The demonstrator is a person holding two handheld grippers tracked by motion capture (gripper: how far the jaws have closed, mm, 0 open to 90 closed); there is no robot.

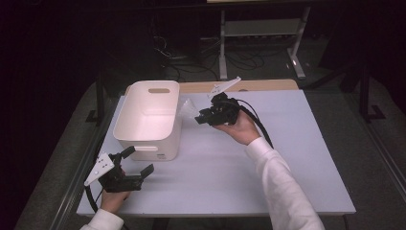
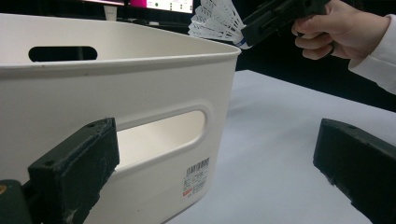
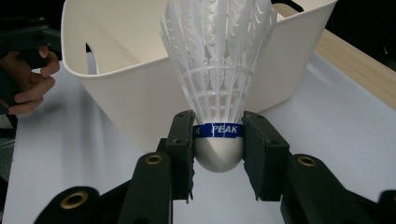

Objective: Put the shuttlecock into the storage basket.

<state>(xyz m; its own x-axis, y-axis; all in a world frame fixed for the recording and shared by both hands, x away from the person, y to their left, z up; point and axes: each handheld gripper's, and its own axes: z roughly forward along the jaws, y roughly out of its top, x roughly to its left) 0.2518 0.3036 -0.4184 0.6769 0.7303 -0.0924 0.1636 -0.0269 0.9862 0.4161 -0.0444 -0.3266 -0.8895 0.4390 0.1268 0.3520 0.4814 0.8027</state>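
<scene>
1. The pale grey-white rectangular tabletop (image 1: 230,172) takes up the middle of the high view, with a strip of light wood (image 1: 258,86) along its far edge.
2. Around the table the room is dark. Grey flooring lies at both sides, and beyond the far edge stand the white metal legs of another desk frame (image 1: 261,43), with black cables tangled on the floor beneath it.
3. Nearest the person, at the table's front left corner, the left hand holds the black two-jaw left gripper (image 1: 135,162). Its jaws stand wide apart with nothing between them. In the left gripper view they frame the near end wall of the bin, one jaw low in front of that wall and the other over bare tabletop.
4. Just beyond it sits the cream-white rectangular plastic storage bin (image 1: 148,122), with rounded corners, a slot handle in each end wall and a small printed label low on the near end. No contents can be made out in its interior.
5. Farther back and to the right of the bin, the white-sleeved right hand (image 1: 239,125) holds the black right gripper (image 1: 200,117) above the table, pointing toward the bin's far right corner.
6. Its jaws are closed on the white feathered shuttlecock (image 3: 219,79). The pads (image 3: 184,140) clamp either side of the rounded white cork base at its blue printed band, and the feather skirt fans out ahead, close beside the bin's wall and rim.
</scene>
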